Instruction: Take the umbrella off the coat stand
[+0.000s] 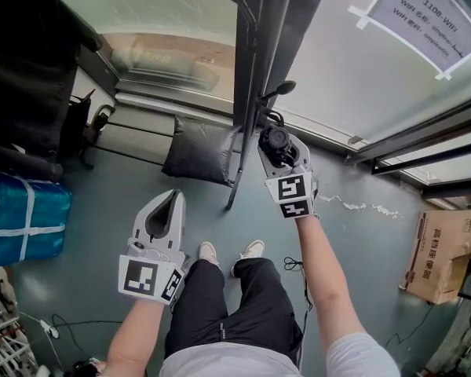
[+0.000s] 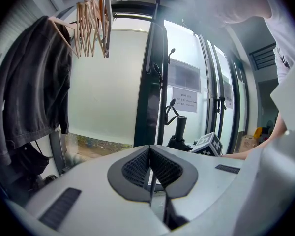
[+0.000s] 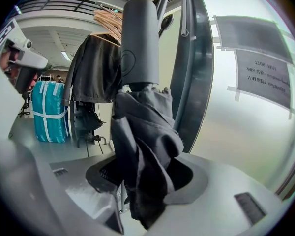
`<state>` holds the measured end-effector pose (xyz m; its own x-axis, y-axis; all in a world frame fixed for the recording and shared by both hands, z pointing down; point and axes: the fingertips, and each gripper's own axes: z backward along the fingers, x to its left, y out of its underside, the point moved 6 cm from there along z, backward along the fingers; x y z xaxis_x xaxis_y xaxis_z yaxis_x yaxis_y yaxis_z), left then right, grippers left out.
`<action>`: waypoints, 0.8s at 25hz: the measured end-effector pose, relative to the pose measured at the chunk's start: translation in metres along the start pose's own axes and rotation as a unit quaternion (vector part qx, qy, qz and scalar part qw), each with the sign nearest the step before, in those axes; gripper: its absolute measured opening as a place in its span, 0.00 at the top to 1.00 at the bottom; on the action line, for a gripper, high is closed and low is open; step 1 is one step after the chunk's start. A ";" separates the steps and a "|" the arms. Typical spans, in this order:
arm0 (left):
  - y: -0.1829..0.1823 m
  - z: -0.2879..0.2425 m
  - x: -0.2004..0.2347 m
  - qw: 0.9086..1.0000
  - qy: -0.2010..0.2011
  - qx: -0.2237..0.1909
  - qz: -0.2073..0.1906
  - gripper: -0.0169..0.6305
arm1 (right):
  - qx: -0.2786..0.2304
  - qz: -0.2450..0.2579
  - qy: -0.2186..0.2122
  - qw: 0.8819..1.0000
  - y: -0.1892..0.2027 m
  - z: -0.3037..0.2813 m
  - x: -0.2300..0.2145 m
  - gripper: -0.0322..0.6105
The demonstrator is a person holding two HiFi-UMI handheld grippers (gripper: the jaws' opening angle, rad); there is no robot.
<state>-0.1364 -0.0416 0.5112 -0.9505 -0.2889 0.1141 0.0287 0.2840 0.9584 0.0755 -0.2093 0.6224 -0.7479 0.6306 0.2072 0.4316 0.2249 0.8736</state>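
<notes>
A person stands on a grey floor (image 1: 102,289) facing a dark coat stand (image 1: 255,53) set against a frosted glass wall, a claw in each hand; the right claw (image 1: 276,141) is clenched on a folded dark grey umbrella (image 3: 142,132), its pads pressing the bunched fabric from both sides, with loose folds spilling down in front of them; the umbrella's smooth grey cylindrical handle (image 3: 140,43) stands upright above the grip; from the head view the umbrella is just beside the stand's pole, below one of its hooks (image 1: 284,89), and whether it touches the stand cannot be told; the left claw (image 2: 150,163) is shut on nothing, its ribbed black pads meeting at the tips, and it is held lower and to the left, well apart from the stand; in the left gripper view the stand rises in the middle, with the umbrella and the right claw's marker cube (image 2: 209,144) low at its right; a dark jacket (image 2: 34,92) hangs on a wooden hanger at the left, with more wooden hangers (image 2: 93,23) bunched beside it; on the floor lie a grey cushion (image 1: 204,151) at the foot of the stand, a blue bag (image 1: 23,218) at far left, and a cardboard box (image 1: 443,254) at far right; a paper sign (image 1: 424,14) is taped to the glass.
</notes>
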 end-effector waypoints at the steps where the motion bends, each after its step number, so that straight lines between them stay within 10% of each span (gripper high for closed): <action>1: -0.003 0.001 0.000 1.000 0.000 0.000 0.000 0.94 | 0.001 -0.001 0.001 1.000 -0.003 0.002 -0.001 0.58; 20: -0.027 0.003 -0.013 1.000 0.004 0.001 0.003 0.94 | -0.008 -0.011 0.030 0.999 -0.027 0.023 -0.021 0.58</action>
<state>-0.1259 -0.0432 0.4828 -0.9482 -0.2937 0.1214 0.0334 0.2878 0.9571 0.0915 -0.2119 0.5844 -0.7861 0.5801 0.2133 0.4071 0.2262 0.8849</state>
